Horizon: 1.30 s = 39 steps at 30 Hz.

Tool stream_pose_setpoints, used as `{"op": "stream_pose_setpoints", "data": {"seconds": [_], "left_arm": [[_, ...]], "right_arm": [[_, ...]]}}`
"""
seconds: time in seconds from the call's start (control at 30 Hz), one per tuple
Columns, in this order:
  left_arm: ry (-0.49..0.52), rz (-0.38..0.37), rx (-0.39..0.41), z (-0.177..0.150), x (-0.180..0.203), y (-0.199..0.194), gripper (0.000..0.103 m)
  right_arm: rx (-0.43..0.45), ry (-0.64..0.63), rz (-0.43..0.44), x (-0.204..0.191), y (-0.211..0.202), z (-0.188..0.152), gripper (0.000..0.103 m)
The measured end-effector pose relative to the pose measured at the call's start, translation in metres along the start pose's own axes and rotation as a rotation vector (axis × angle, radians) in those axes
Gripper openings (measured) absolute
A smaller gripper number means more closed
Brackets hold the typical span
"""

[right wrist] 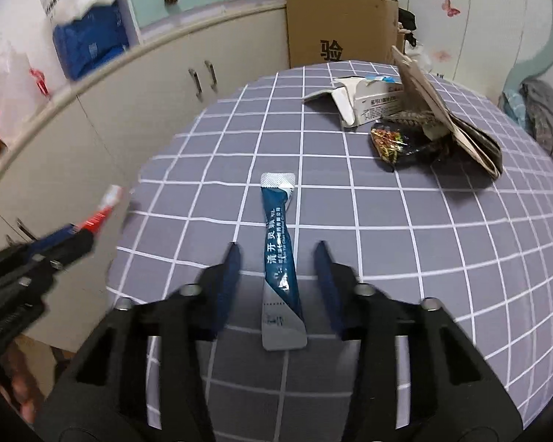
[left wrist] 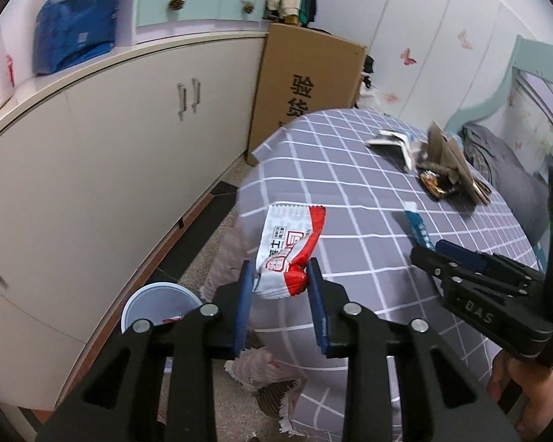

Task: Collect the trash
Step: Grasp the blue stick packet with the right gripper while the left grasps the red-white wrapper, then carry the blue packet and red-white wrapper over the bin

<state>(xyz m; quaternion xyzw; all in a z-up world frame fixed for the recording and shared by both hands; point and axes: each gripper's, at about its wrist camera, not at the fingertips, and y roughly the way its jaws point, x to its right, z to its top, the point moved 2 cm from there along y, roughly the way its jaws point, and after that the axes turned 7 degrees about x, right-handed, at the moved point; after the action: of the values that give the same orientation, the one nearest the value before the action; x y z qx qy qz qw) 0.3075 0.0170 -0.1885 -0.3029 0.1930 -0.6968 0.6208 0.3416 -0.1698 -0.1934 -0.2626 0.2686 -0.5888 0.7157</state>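
My left gripper (left wrist: 278,270) is shut on a red and white snack wrapper (left wrist: 289,248) and holds it past the table's left edge, above the floor. It shows blurred at the left of the right wrist view (right wrist: 88,234). My right gripper (right wrist: 276,254) is open, its fingers either side of a blue sachet (right wrist: 280,261) lying flat on the grey checked tablecloth (right wrist: 387,258). It shows in the left wrist view (left wrist: 429,252) too. A white bin (left wrist: 158,307) stands on the floor below the wrapper.
A heap of trash lies at the table's far right: an opened white carton (right wrist: 365,99), a dark foil wrapper (right wrist: 394,143) and folded cardboard (right wrist: 457,121). White cabinets (left wrist: 92,169) run along the left. A cardboard box (left wrist: 306,84) stands behind the table.
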Motion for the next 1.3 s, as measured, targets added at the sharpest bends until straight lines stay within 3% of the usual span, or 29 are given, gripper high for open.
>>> {"op": "stream_pose_setpoints", "data": {"seconds": [0.17,0.27,0.47,0.67,0.87,1.03,1.3], "left_arm": [[-0.051,0.018,0.012,0.0,-0.028,-0.008,0.028],[-0.084,0.027,0.015,-0.002,-0.046,-0.011,0.028],[-0.143,0.061,0.006,-0.011,-0.086,-0.016,0.028],[-0.21,0.109,-0.013,-0.024,-0.131,-0.018,0.028],[-0.277,0.162,-0.055,-0.043,-0.174,-0.013,0.028],[-0.319,0.197,-0.106,-0.064,-0.204,-0.001,0.028],[-0.351,0.224,-0.211,-0.098,-0.231,0.036,0.028]], "right_arm": [[-0.002,-0.046,-0.013,-0.012,0.006,0.003,0.016],[0.001,-0.055,0.034,-0.026,0.006,0.004,0.013],[-0.004,-0.087,0.146,-0.073,0.007,0.004,0.012],[-0.018,-0.163,0.268,-0.144,0.01,0.003,0.012],[-0.078,-0.245,0.356,-0.21,0.029,-0.018,0.012],[-0.147,-0.279,0.388,-0.244,0.058,-0.042,0.012],[-0.258,-0.262,0.389,-0.259,0.104,-0.084,0.012]]}}
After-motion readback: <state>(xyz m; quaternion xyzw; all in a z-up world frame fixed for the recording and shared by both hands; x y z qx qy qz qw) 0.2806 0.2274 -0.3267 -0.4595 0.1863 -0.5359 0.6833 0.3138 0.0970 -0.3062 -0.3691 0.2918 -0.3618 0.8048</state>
